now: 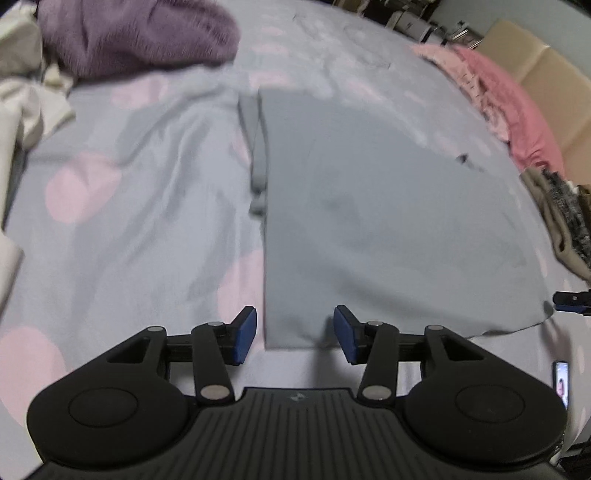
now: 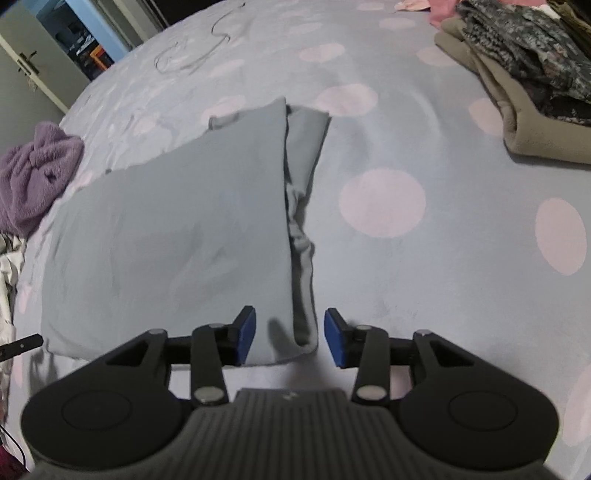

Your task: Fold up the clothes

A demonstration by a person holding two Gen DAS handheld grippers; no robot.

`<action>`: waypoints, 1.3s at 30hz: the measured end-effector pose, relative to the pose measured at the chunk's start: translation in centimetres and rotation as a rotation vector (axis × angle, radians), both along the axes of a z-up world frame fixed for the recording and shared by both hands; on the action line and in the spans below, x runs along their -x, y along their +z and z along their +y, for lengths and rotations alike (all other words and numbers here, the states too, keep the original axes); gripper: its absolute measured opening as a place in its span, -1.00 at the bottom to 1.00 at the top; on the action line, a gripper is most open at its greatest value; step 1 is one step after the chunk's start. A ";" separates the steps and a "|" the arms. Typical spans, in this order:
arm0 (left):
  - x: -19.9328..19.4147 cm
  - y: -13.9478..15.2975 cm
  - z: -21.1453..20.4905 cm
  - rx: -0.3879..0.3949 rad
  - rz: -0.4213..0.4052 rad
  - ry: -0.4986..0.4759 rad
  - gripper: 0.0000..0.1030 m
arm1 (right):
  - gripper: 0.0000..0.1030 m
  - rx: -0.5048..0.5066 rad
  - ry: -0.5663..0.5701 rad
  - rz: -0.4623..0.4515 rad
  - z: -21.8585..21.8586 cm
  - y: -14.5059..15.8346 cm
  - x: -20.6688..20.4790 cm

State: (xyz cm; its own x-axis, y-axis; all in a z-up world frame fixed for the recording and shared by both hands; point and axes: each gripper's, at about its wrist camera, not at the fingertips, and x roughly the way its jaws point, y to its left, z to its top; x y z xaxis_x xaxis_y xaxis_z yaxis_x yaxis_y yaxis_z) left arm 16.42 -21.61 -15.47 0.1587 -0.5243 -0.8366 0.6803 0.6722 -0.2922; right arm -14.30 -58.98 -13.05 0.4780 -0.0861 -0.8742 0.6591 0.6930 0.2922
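A grey garment (image 1: 369, 221) lies flat on the bed, partly folded, with a sleeve strip along its left edge. It also shows in the right wrist view (image 2: 177, 236), with a folded layer along its right edge. My left gripper (image 1: 294, 332) is open, its jaws either side of the garment's near left corner. My right gripper (image 2: 290, 338) is open, its jaws either side of the garment's near right corner. The right gripper's tip shows at the far right of the left wrist view (image 1: 569, 301).
The bed cover (image 2: 406, 258) is grey with pink dots. A purple fleece (image 1: 140, 33) and cream cloth (image 1: 22, 92) lie at the far left. Pink clothes (image 1: 495, 99), a folded tan and camouflage pile (image 2: 528, 81) and a phone (image 1: 561, 384) lie to the right.
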 end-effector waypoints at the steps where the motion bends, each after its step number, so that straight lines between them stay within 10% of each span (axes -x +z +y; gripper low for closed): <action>1: 0.1 -0.4 0.0 -0.004 0.002 0.001 -0.15 | -0.13 -0.006 0.001 0.003 0.0 -0.5 -0.2; 7: 0.5 -1.4 -0.6 0.000 -0.016 -0.008 -0.06 | -0.18 -0.030 0.003 0.021 0.4 -3.3 -1.1; 12: 1.1 -1.1 -1.2 0.000 -0.063 -0.030 -0.70 | -0.82 -0.026 0.008 0.012 0.5 -3.5 -1.4; 31: 2.2 7.0 0.7 -0.025 0.009 -0.098 -0.93 | -0.87 -0.052 0.014 0.055 1.7 3.3 0.5; 39: 4.0 4.7 2.7 -0.088 0.044 -0.100 -0.93 | -0.87 -0.063 0.089 0.135 4.5 1.7 2.2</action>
